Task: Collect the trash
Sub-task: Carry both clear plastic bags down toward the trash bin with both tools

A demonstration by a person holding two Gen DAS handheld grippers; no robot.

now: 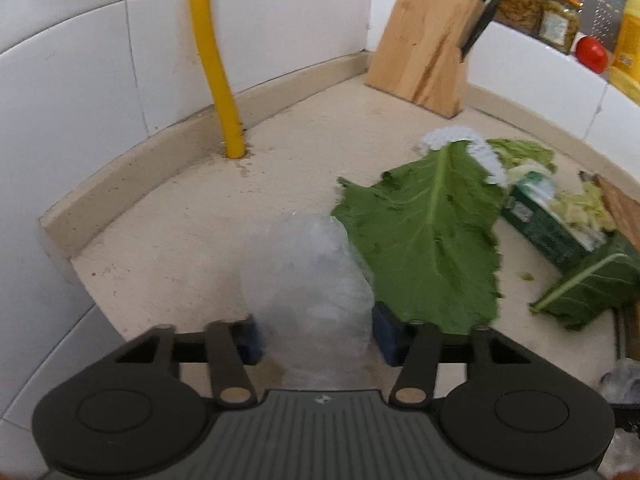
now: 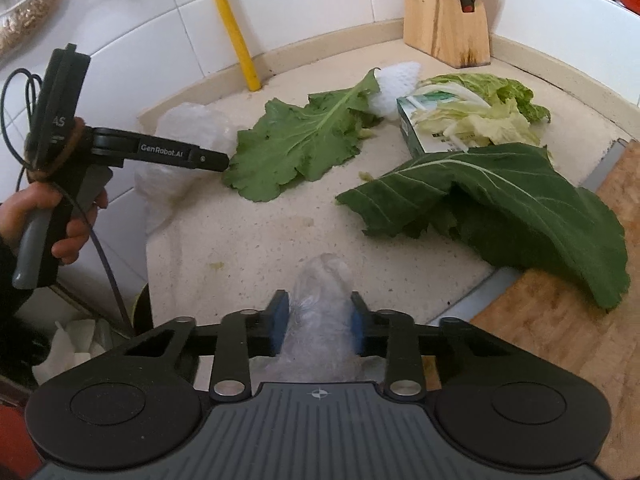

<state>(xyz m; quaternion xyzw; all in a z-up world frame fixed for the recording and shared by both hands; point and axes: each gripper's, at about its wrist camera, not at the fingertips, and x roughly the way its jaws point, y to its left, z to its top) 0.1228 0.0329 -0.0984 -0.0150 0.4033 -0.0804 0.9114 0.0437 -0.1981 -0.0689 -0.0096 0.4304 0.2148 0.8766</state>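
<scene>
The right tongs (image 2: 319, 322) are gripping a crumpled piece of clear plastic (image 2: 320, 312), their blue pads pressing on it from both sides, partly closed around its bulk. The left tongs (image 1: 316, 334) are standing partly open with a clear plastic bag (image 1: 308, 280) between their blue fingers (image 1: 386, 330); the blur is making it impossible to tell whether the pads are pressing on it. In the right wrist view a hand (image 2: 60, 220) at nine o'clock is holding the left tongs' handle, their tip sitting against the bag and just beside a large green leaf (image 2: 304, 136) lying flat on the beige bench (image 2: 240, 240). At two o'clock from the right tongs a darker green leaf (image 2: 500, 200) is lying partly over the edge of a wooden board (image 2: 560, 340). Beyond it, at one o'clock, a green carton (image 2: 416, 132) is lying under pale cabbage scraps (image 2: 480, 116), with a white crumpled scrap (image 2: 396, 84) just beside it at twelve o'clock. Farther out, a yellow pipe (image 2: 236, 40) is rising from the bench at eleven o'clock, and a wooden knife block (image 2: 440, 16) is standing at one o'clock against the white tiled wall (image 2: 140, 20).
</scene>
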